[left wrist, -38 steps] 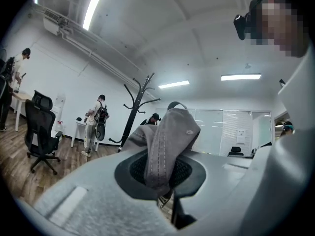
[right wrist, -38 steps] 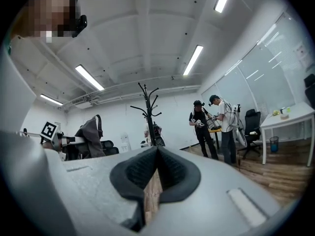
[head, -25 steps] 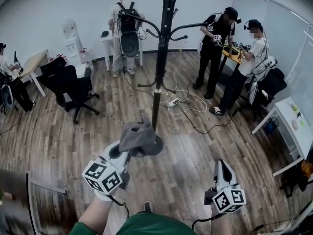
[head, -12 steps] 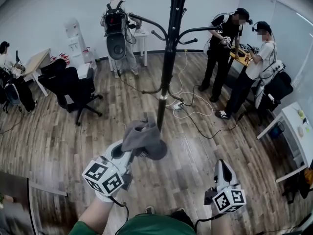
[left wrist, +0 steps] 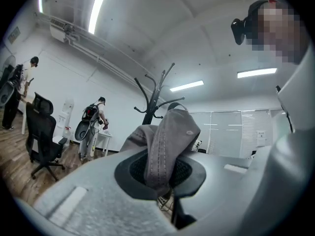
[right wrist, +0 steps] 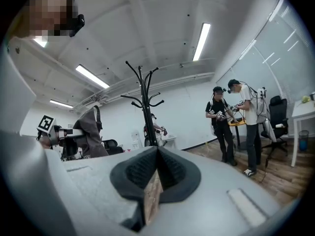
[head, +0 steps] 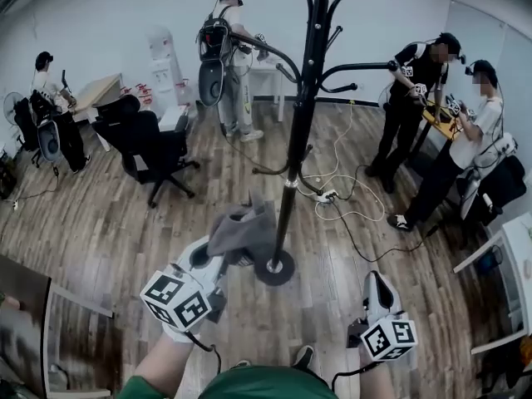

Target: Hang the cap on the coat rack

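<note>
My left gripper [head: 218, 258] is shut on a crumpled grey cap [head: 243, 231], held low at the left of the head view. The black coat rack [head: 301, 123] stands just right of the cap, its round base [head: 274, 268] on the wood floor and its curved hooks high above. In the left gripper view the cap [left wrist: 170, 141] bulges up from between the shut jaws [left wrist: 160, 173], with the rack [left wrist: 152, 102] behind it. My right gripper [head: 378, 285] hangs at the lower right, shut with nothing in it. Its own view shows the rack [right wrist: 145, 107] ahead and the cap [right wrist: 91, 132] at the left.
White cables and a power strip [head: 328, 196] lie on the floor beyond the rack's base. A black office chair [head: 154, 152] stands at the left. Several people stand around: one at the back [head: 229, 56], two at the right [head: 416, 98], one far left [head: 50, 98].
The rack's base has come nearer and now lies right of the cap instead of behind it. Both grippers keep their places in the view, the left still holding the cap.
</note>
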{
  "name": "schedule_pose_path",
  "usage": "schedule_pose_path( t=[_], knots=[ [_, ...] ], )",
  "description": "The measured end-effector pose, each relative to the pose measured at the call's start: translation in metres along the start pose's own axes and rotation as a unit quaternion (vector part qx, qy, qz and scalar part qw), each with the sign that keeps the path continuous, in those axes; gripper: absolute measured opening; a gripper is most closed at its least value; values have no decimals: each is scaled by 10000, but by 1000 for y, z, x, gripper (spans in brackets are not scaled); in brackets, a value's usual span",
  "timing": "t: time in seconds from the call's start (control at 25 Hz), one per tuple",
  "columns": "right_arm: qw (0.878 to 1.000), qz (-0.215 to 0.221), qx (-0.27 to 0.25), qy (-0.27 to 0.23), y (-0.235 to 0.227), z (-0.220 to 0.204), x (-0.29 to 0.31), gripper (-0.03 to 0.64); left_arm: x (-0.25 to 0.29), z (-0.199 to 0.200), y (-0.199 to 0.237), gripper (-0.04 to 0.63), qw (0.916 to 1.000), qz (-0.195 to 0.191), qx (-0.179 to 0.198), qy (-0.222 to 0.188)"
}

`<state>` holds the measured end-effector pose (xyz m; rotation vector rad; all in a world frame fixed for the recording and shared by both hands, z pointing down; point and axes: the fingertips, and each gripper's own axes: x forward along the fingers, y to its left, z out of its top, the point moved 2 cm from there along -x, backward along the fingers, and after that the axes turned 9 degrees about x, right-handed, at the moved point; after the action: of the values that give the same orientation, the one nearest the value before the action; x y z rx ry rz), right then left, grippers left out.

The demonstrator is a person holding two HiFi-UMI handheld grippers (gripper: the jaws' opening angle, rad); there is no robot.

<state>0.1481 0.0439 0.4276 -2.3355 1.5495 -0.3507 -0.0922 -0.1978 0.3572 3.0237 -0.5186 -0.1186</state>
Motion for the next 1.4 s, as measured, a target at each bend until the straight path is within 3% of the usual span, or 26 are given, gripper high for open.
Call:
schedule_pose_path(
  t=[0.48, 0.92, 1.16, 1.4],
  knots=[
    [9965, 787, 131, 256, -82, 43, 64, 3, 59, 27, -41, 18, 9958, 853, 278, -198],
    [9881, 1440, 49, 540, -113, 57, 101, 2, 98, 55, -32, 19, 9802, 1842, 566, -455],
    [9891, 1314, 165, 648, -132, 53, 124, 3, 130, 66, -12, 20, 9772, 1979, 618, -460],
    [9916, 1119, 157, 624, -125, 50, 149, 3, 160, 63, 16, 19, 9803, 1840, 591, -420]
  ],
)
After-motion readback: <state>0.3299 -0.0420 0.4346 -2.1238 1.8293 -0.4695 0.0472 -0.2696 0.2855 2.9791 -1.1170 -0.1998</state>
